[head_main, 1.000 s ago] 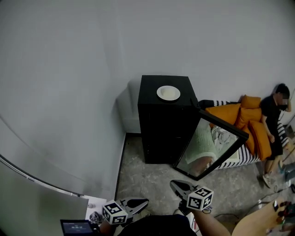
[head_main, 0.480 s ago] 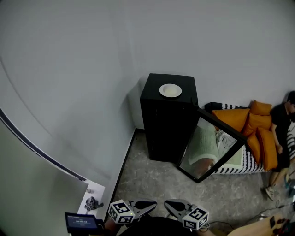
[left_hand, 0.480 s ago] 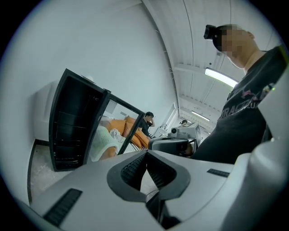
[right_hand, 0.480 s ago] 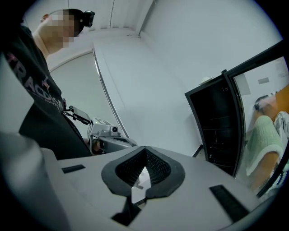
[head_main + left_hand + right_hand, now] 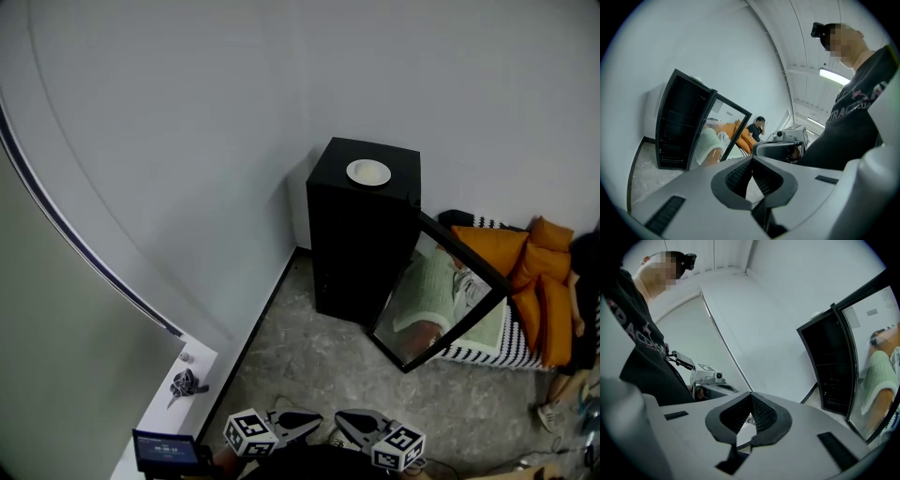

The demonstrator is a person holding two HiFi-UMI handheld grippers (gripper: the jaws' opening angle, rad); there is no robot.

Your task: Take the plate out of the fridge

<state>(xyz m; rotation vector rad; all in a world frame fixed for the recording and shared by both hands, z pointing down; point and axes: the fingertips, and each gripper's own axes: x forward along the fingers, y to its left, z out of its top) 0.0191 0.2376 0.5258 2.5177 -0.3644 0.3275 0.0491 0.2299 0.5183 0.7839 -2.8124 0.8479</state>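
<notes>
A white plate rests on top of the black fridge, which stands in the corner against the wall. The fridge's glass door hangs open to the right and mirrors the sofa. Both grippers are low at the bottom of the head view, far from the fridge, with their tips pointing at each other. My left gripper is shut and holds nothing; its own view shows the jaws meeting, the fridge beyond. My right gripper is also shut and empty, with the fridge to its right.
A striped sofa with orange cushions stands behind the open door, and a person sits at its right end. A white ledge on the left carries a small dark object. A small screen shows by my left gripper.
The head view has swung left, so the fridge now sits further right and higher. My right gripper has dropped and come in beside the left one. Both stay shut.
</notes>
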